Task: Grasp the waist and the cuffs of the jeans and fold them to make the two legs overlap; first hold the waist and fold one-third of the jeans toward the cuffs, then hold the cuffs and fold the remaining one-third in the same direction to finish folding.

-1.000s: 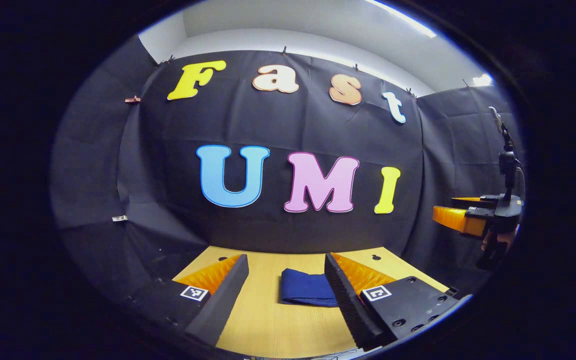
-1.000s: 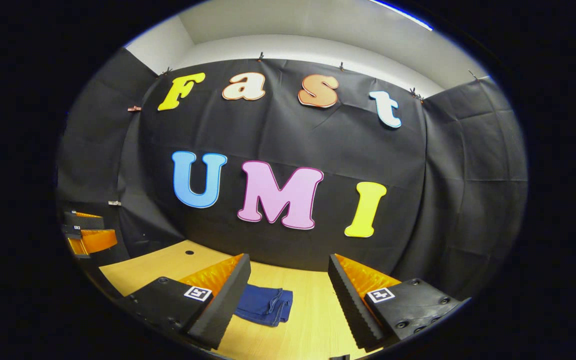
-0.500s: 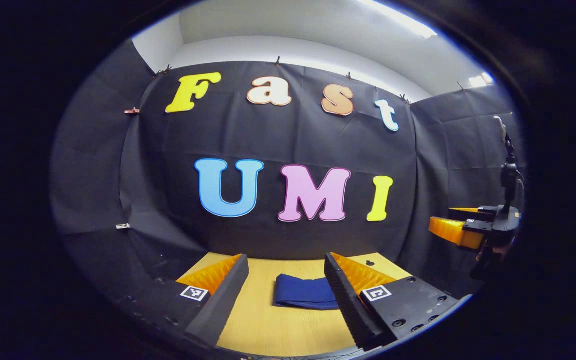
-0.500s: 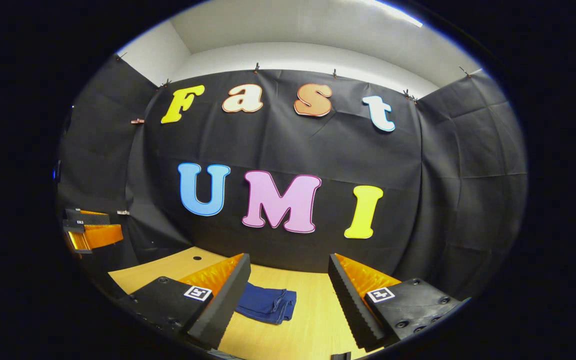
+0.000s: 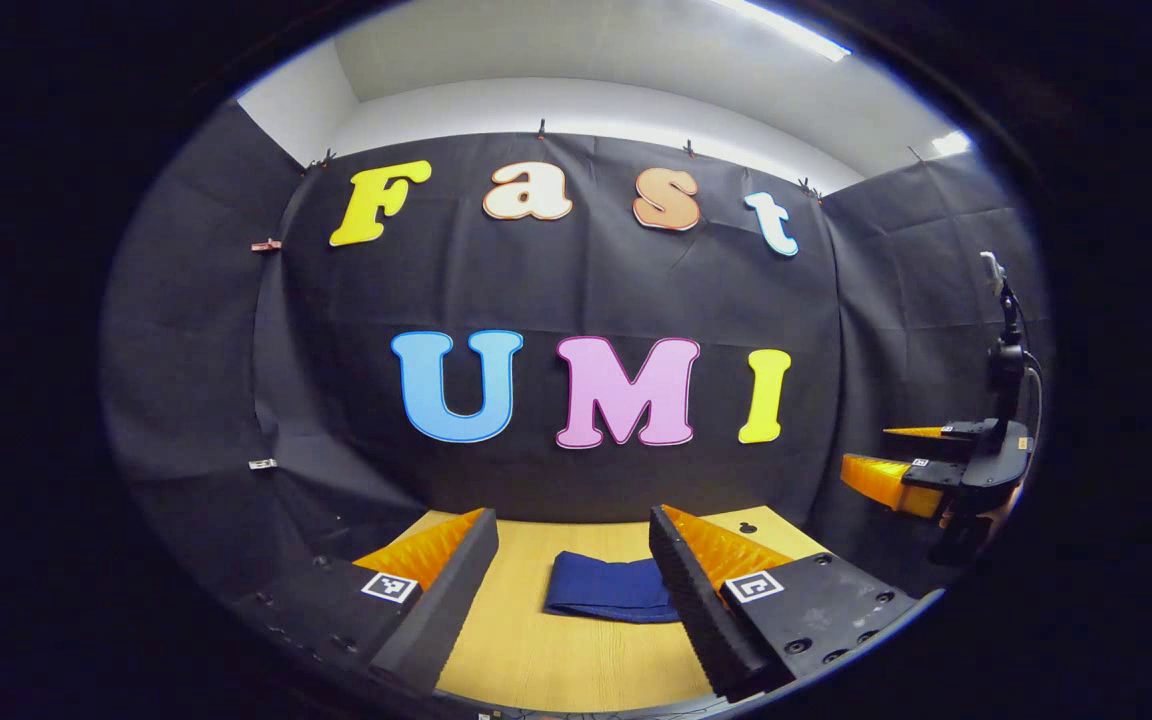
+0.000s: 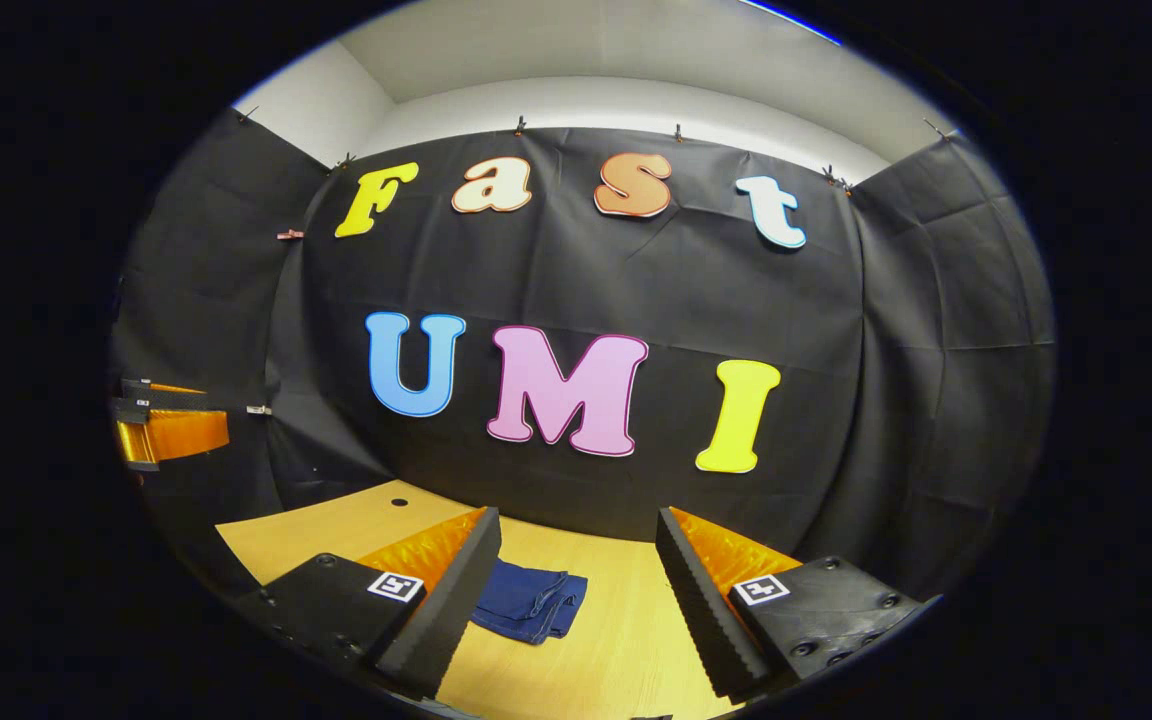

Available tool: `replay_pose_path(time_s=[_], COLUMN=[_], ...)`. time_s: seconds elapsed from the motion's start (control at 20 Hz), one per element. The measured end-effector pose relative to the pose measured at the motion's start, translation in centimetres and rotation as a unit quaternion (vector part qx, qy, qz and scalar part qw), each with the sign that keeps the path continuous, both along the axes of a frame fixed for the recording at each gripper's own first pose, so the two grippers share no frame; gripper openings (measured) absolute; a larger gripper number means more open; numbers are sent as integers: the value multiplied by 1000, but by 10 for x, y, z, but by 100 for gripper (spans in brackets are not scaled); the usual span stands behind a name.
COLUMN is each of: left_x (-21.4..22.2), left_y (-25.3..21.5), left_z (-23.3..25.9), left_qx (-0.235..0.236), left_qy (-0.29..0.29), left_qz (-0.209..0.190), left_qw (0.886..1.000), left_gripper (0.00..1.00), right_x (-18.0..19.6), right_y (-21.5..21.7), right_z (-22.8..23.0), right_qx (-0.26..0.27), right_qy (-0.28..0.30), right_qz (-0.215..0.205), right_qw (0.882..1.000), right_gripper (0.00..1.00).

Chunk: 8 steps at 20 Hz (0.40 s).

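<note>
Blue jeans (image 5: 604, 588) lie folded small on the worktop (image 5: 536, 650).
Both my grippers (image 5: 566, 590) (image 6: 576, 600) have lifted away, jaws spread and empty; folding looks finished.

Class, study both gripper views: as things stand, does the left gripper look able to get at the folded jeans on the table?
Probably yes. The left gripper has its jaws open and holds nothing, and the jeans lie ahead of it on the table with nothing between. It is raised, so it must come down first.
</note>
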State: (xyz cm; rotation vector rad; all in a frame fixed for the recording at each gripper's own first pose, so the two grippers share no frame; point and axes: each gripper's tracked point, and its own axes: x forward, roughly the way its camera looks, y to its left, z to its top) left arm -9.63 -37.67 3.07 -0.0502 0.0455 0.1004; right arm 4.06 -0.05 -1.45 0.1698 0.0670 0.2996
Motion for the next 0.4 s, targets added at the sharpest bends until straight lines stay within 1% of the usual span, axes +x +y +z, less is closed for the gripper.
replay_pose_path(time_s=[0.05,0.1,0.15,0.25,0.3,0.4], left_x=[-4,-8,-10,-15,-17,-18], left_y=[4,9,14,22,23,27], left_z=[0,1,1,4,6,8], left_qx=[2,5,7,8,7,2], left_qy=[1,2,3,1,-1,-4], left_qz=[8,17,25,41,46,54], left_qw=[1000,1000,1000,999,999,999], left_gripper=[96,96,96,96,96,96], right_x=[3,8,11,16,17,18], right_y=[3,9,14,25,29,36], right_z=[3,9,13,21,24,32], right_qx=[5,10,12,13,13,14], right_qy=[-2,-7,-11,-22,-26,-37], right_qz=[4,10,15,28,34,43], right_qw=[1000,1000,1000,999,999,998], right_gripper=[96,94,96,94,96,96])
